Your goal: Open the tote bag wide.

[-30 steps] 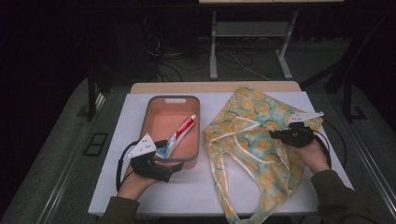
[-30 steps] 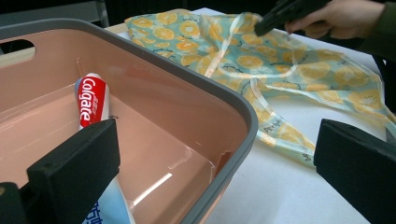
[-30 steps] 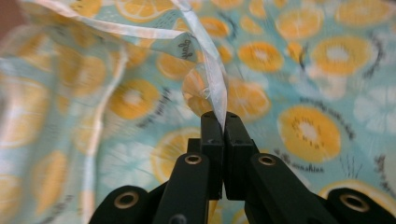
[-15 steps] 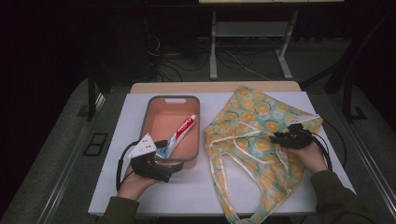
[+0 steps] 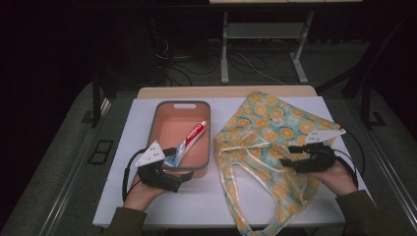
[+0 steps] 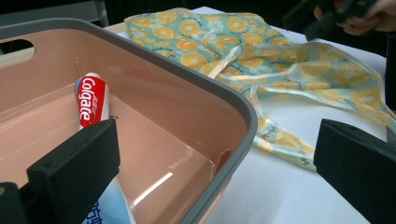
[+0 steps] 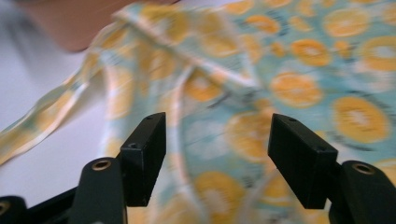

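nearest the person, the left gripper (image 5: 184,176) sits at the near rim of the pink plastic tub with a grey rim (image 5: 156,119), its jaws spread wide with the tub's corner between them and nothing gripped. inside the tub lies the red and white toothpaste tube (image 5: 191,140), its lower end just beside one jaw in the left gripper view.

across the white table (image 5: 221,201), the right gripper (image 5: 286,161) hangs over the thin cloth bag printed with orange slices on pale green (image 5: 268,123). its jaws have just been opening and now stand fairly wide, with no fabric between them; the bag lies slack and flat, handles trailing toward the near edge.

this looks like a release: the bag has probably been laid out, ready to receive the toothpaste.

against the earlier frame, the right gripper sits closer to the person and lower on the bag, no longer pinching the cloth near its right edge. the left gripper is where it was.
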{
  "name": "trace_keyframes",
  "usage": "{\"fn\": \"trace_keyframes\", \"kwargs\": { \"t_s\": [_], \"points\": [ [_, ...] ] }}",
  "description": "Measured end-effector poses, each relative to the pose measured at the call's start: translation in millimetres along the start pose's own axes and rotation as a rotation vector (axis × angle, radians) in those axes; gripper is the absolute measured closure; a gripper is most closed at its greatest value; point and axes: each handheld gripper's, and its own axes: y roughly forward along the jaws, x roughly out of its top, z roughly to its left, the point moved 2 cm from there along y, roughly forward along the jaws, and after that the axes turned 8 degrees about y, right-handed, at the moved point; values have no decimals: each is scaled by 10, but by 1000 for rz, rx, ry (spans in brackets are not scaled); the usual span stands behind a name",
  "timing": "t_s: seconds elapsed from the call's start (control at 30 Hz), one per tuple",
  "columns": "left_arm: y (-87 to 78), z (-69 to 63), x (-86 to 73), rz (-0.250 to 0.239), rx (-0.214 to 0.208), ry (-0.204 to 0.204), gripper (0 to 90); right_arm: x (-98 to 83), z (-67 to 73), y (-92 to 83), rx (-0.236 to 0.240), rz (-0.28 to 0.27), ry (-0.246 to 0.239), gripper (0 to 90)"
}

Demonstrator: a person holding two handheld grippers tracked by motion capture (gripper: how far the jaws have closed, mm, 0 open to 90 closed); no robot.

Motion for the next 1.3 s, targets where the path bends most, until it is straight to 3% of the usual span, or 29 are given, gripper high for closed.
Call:
{"fn": "trace_keyframes", "kwargs": {
  "t_s": [0.17, 0.27, 0.33, 0.57, 0.63, 0.67, 0.7, 0.83, 0.9, 1.03, 1.1, 1.2, 1.3],
  "points": [
    [1, -1, 0, 1, 1, 1, 0, -75, 203, 121, 51, 44, -48, 495],
    [2, -1, 0, 1, 2, 2, 0, -108, 277, 267, 49, 94, -85, 532],
    [3, -1, 0, 2, 2, 2, 0, -161, 271, 399, 17, 152, -113, 537],
    [4, -2, 1, 1, 2, 2, 0, -230, 239, 539, 0, 199, -124, 514],
    [4, -3, 1, 2, 3, 2, 0, -243, 242, 560, -14, 202, -137, 588],
    [4, -3, 1, 3, 3, 3, 0, -235, 230, 558, -17, 199, -140, 723],
    [4, -3, 1, 3, 4, 3, 0, -235, 230, 558, -17, 199, -140, 723],
    [5, -2, 1, 2, 4, 2, 0, -228, 208, 553, -27, 188, -139, 879],
    [5, -1, 1, 1, 4, 2, 0, -218, 201, 537, -38, 174, -142, 893],
    [4, -2, 1, 2, 4, 2, 0, -193, 148, 482, -57, 135, -133, 882],
    [5, -2, 1, 2, 5, 1, 0, -196, 120, 477, -56, 136, -126, 819],
    [4, -2, 1, 2, 4, 2, 0, -203, 101, 506, -43, 147, -113, 644],
    [5, -1, 2, 2, 5, 2, 0, -191, 123, 531, -74, 128, -118, 459]
  ]
}}
